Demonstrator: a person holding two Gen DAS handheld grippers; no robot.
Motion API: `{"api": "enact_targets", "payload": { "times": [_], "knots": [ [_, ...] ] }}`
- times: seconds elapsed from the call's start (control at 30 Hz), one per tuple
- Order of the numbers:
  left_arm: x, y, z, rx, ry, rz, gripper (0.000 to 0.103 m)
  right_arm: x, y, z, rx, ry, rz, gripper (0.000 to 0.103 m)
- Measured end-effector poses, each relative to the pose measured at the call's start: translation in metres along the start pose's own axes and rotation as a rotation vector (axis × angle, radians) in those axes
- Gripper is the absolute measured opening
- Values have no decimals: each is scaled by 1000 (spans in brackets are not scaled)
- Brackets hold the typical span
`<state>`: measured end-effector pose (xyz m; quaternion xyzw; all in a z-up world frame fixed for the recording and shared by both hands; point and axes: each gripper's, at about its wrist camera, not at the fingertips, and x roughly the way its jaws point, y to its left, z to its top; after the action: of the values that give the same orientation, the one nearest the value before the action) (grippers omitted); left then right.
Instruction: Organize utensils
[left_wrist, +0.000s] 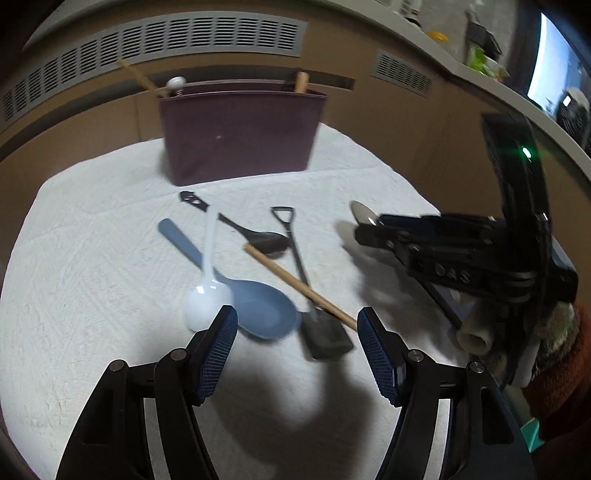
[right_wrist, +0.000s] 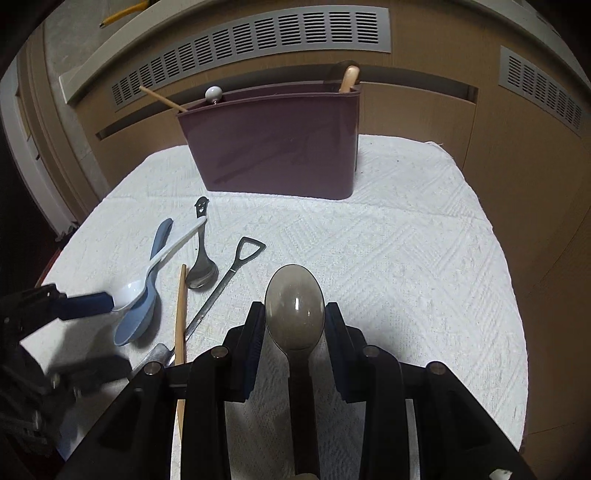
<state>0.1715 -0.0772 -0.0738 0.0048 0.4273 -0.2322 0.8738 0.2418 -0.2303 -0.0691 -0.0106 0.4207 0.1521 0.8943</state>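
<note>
**Right jaws carry a spoon, left jaws spread over the pile**

Here the right gripper (right_wrist: 295, 325) has its jaws closed narrowly around a grey-brown spoon (right_wrist: 294, 299), whose bowl stands out ahead of the jaw tips while its handle runs back between them. Beyond those jaws, straight ahead, stands a maroon holder (right_wrist: 273, 147) on the white cloth (right_wrist: 406, 258) that covers the bench; a wooden stick (right_wrist: 162, 99), a white knob (right_wrist: 213, 92) and a wooden handle (right_wrist: 349, 79) poke above its rim.

The left gripper (left_wrist: 297, 347) hovers with its jaws wide and nothing between them. Just ahead of its jaw tips lie the loose utensils: a white spoon (left_wrist: 207, 295) crossing a blue spoon (left_wrist: 258, 306), a chopstick (left_wrist: 299, 286) lying over a shovel-shaped spoon (left_wrist: 325, 336), and farther on a dark spoon (left_wrist: 267, 240) with a cut-out face on its handle. The white spoon's bowl is beside the left fingertip.
</note>
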Motion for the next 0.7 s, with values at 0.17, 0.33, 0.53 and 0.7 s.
{"api": "enact_targets", "payload": {
  "times": [0.17, 0.33, 0.53, 0.7],
  "knots": [
    [3, -12, -8, -20, 45, -6, 58, -6, -7, -4, 26, -12, 3, 30],
    [20, -20, -11, -44, 111, 39, 58, -12, -8, -9, 42, -32, 16, 30],
    [29, -26, -7, -39, 99, 109, 56, -21, -9, -13, 46, -63, 1, 30],
    [31, -15, -4, -51, 72, 117, 33, -27, -9, -19, 57, -73, -25, 30]
  ]
}}
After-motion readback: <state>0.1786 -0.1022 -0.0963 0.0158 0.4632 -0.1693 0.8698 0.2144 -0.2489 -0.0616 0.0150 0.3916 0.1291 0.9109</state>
